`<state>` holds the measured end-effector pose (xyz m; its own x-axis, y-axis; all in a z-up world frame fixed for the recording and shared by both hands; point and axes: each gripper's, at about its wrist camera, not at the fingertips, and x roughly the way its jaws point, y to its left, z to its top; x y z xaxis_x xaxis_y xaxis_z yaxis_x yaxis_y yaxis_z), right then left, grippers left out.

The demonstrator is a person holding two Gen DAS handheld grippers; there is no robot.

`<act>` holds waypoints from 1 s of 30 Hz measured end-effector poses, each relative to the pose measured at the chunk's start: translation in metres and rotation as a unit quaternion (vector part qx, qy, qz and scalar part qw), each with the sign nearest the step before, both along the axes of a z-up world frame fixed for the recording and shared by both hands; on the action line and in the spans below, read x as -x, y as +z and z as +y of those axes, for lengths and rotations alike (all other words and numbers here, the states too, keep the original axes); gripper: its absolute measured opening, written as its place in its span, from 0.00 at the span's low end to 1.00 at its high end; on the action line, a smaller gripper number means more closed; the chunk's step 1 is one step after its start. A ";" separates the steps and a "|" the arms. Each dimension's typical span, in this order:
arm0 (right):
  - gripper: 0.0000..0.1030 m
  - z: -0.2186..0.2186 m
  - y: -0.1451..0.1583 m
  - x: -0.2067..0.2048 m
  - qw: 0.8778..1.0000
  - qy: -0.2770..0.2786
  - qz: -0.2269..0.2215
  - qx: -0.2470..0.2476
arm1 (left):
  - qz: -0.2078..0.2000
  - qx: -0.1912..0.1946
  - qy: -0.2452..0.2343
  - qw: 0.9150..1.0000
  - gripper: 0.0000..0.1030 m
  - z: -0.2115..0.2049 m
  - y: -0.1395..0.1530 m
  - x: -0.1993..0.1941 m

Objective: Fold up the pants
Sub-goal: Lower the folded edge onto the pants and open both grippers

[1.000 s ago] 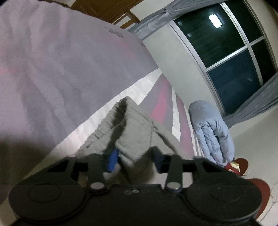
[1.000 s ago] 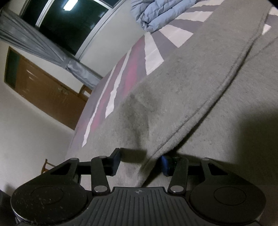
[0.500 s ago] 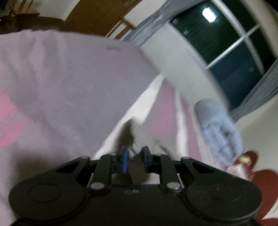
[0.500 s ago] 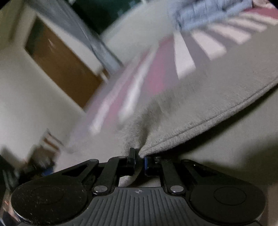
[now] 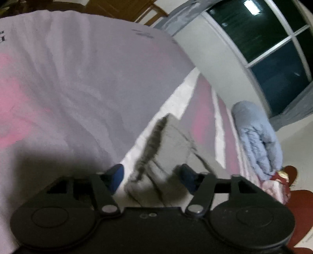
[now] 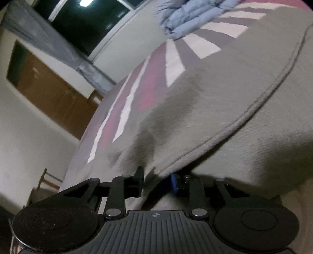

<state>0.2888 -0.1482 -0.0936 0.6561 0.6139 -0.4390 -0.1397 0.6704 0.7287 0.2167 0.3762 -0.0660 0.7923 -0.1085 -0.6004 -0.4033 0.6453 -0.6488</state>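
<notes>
Grey sweatpants lie on a bed with a striped pink, white and grey cover. In the left wrist view a folded grey end of the pants (image 5: 164,148) with its dark ribbed edge lies between the fingers of my left gripper (image 5: 151,173), which stand wide apart, open. In the right wrist view the pants (image 6: 225,109) fill most of the frame, a seamed edge running from upper right down to my right gripper (image 6: 157,179). Its jaws are apart with the fabric edge lying between them, open.
A light blue quilted jacket (image 5: 258,136) is bunched at the far side of the bed (image 5: 78,78), also in the right wrist view (image 6: 187,17). Dark windows (image 5: 264,33), grey curtains, a wooden door (image 6: 49,93) and a wooden chair (image 6: 46,181) surround the bed.
Both grippers were shut on the pants half a second ago and have opened. The fabric has dropped back onto the bed between their jaws.
</notes>
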 end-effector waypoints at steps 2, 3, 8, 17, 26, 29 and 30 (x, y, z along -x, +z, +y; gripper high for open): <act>0.28 -0.004 -0.001 -0.005 1.000 -0.007 0.003 0.000 | -0.008 -0.005 0.006 1.000 0.41 -0.001 -0.001 -0.004; 0.11 -0.008 0.002 -0.005 1.000 -0.014 -0.001 0.004 | -0.021 -0.009 0.002 1.000 0.24 -0.003 0.001 -0.003; 0.05 -0.016 0.017 -0.004 0.999 -0.012 -0.031 0.011 | -0.042 -0.040 -0.024 0.998 0.07 -0.014 0.016 0.003; 0.05 -0.024 0.013 0.016 0.999 0.004 -0.028 0.031 | -0.029 -0.040 -0.026 0.998 0.07 -0.014 0.015 0.013; 0.12 -0.029 -0.003 0.010 0.999 0.021 -0.001 0.031 | 0.008 -0.078 0.013 0.997 0.23 -0.013 0.023 0.021; 0.38 -0.060 0.013 0.025 0.999 -0.027 -0.043 0.007 | 0.000 -0.138 0.031 0.990 0.22 -0.024 0.051 0.038; 0.38 -0.073 0.016 0.029 0.998 -0.039 -0.056 -0.001 | -0.011 -0.159 0.022 0.987 0.23 -0.033 0.061 0.042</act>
